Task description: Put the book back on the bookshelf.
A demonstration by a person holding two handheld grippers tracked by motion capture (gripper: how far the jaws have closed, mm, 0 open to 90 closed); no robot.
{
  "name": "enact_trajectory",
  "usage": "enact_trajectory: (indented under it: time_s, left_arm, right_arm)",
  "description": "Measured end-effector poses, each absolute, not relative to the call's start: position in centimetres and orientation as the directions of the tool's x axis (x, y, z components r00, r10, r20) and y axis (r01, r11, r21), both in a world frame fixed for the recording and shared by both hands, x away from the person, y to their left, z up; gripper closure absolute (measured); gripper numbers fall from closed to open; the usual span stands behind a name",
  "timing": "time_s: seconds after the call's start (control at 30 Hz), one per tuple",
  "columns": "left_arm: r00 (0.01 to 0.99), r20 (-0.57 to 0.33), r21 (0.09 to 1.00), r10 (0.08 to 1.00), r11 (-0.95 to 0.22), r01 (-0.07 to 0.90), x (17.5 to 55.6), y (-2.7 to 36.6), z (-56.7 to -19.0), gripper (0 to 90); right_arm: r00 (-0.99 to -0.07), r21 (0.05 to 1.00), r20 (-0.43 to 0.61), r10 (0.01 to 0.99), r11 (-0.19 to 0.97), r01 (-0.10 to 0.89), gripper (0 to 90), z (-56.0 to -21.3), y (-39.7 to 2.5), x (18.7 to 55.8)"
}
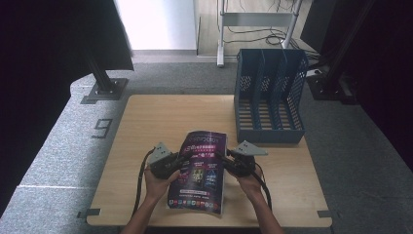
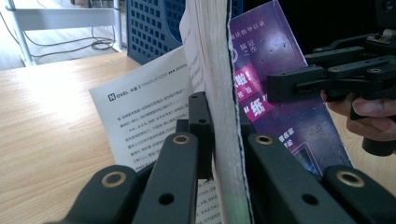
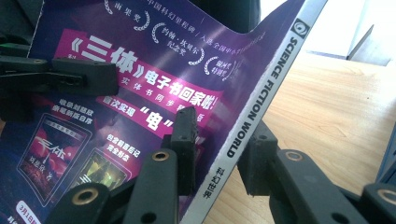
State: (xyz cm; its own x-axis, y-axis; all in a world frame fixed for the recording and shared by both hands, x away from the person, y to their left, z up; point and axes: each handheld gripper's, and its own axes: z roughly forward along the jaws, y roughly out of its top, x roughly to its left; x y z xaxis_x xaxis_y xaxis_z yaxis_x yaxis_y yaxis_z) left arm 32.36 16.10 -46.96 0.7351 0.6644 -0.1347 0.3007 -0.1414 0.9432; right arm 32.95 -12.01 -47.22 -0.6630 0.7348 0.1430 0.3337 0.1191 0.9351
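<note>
Counting items: one magazine [image 1: 201, 168], one blue file rack [image 1: 269, 97], one table [image 1: 156, 122], two grippers.
Magazine position: held above the near middle of the table, purple cover up, in front of the rack.
Left gripper [image 1: 171, 163]: jaws clamped on the magazine's page edge.
Right gripper [image 1: 229, 161]: jaws clamped on the spine edge.
Left gripper view: shows the white page block [image 2: 219, 93] edge-on and an open page of printed text.
Right gripper view: shows the spine lettering [image 3: 266, 93] "SCIENCE FICTION WORLD".
High view: rack has three slots, standing at the table's far right.
</note>
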Motion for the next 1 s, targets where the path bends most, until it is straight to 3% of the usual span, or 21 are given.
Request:
enact_trajectory:
  time_s: [1.0]
  left_arm:
    - [0.745, -0.062, 0.957, 0.664, -0.173, 0.235, 34.2, 15.1, -43.4, 85.6]
  right_arm:
    - [-0.647, 0.973, 0.088, 0.757, 0.075, 0.22, 74.0, -44.2, -12.8, 33.5]
